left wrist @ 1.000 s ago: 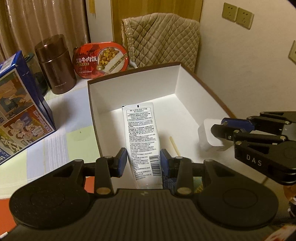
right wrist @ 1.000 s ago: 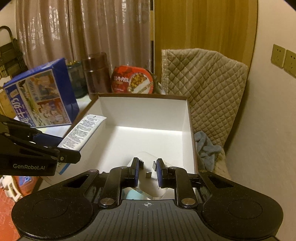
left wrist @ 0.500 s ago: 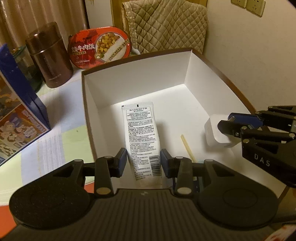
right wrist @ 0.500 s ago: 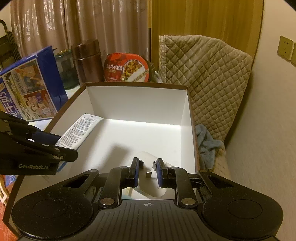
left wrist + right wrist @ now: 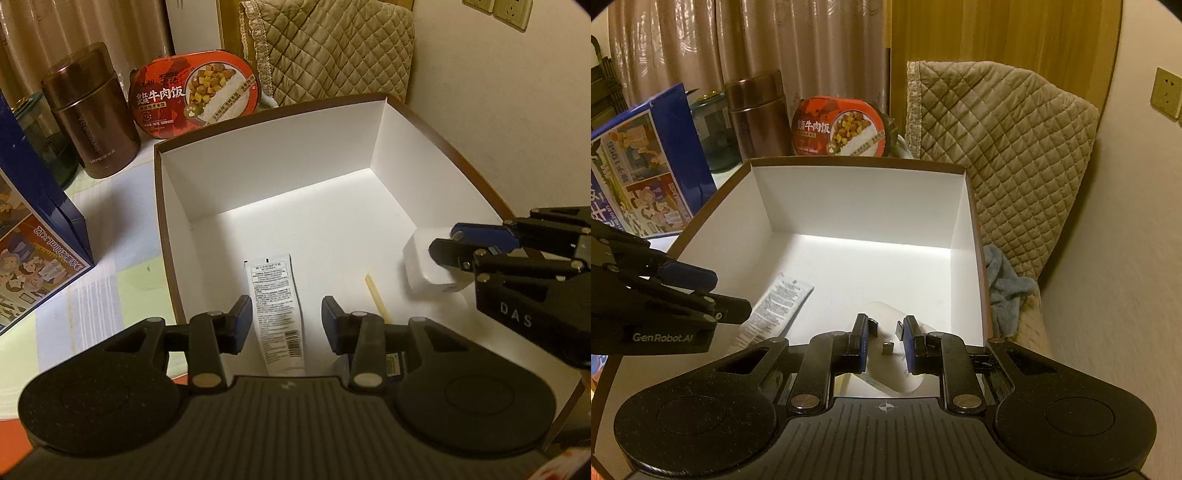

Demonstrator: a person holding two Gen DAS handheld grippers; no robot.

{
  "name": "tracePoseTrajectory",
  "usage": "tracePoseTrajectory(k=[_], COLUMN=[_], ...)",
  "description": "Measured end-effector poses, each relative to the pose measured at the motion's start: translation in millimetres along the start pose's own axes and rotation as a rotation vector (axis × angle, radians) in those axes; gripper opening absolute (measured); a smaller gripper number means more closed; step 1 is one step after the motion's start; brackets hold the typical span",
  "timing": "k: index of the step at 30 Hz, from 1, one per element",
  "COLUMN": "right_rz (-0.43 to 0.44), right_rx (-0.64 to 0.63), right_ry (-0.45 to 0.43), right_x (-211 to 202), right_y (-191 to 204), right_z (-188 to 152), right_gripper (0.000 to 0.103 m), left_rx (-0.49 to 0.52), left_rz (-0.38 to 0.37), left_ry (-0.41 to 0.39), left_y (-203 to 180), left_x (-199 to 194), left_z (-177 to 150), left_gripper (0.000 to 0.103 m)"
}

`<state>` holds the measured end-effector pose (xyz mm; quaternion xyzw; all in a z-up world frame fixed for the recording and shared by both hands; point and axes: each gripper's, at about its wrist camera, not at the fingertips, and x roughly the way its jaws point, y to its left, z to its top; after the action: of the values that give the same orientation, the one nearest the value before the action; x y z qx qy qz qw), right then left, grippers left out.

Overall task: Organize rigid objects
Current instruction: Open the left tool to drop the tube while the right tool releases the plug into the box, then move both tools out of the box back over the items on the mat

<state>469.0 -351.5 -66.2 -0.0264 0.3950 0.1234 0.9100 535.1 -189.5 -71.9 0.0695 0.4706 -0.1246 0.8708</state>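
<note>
A white tube [image 5: 277, 310] with printed text lies on the floor of the white box [image 5: 280, 166], between the open jaws of my left gripper [image 5: 286, 317], which no longer grips it. The tube also shows in the right wrist view [image 5: 775, 306]. My right gripper [image 5: 882, 334] is shut on a white charger block [image 5: 894, 354] with metal prongs, held low inside the box [image 5: 860, 199] near its right wall. In the left wrist view the charger [image 5: 424, 264] shows in the right gripper [image 5: 448, 245].
A thin yellow stick [image 5: 376, 299] lies on the box floor. Behind the box stand a brown canister [image 5: 88, 110] and a red meal bowl [image 5: 195, 92]. A blue carton [image 5: 33, 221] stands left. A quilted chair [image 5: 1004, 147] and wall are at the right.
My left gripper has opened and let the tube go; it now lies on the box floor. Both grippers moved lower into the box. The right gripper still holds the charger.
</note>
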Motion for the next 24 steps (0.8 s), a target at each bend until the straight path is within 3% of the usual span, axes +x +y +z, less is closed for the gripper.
tracePoseTrajectory(k=[7, 11, 13, 24], right_rz=[0.030, 0.039, 0.042, 0.050], right_rx=[0.035, 0.025, 0.025, 0.046], right_ry=[-0.034, -0.034, -0.033, -0.023], right_x=[-9, -15, -18, -28], right_y=[-7, -5, -4, -1], right_z=[8, 4, 1, -8], right_gripper=[0.020, 0.039, 0.044, 0.049], left_rx=[-0.006, -0.007, -0.010, -0.029], left_rz=[-0.015, -0.024, -0.028, -0.038], left_ry=[-0.009, -0.012, -0.012, -0.019], left_y=[2, 2, 2, 2], left_x=[-6, -11, -12, -23], left_z=[-1, -3, -4, -6], left_gripper=[0.046, 0.047, 0.047, 0.052])
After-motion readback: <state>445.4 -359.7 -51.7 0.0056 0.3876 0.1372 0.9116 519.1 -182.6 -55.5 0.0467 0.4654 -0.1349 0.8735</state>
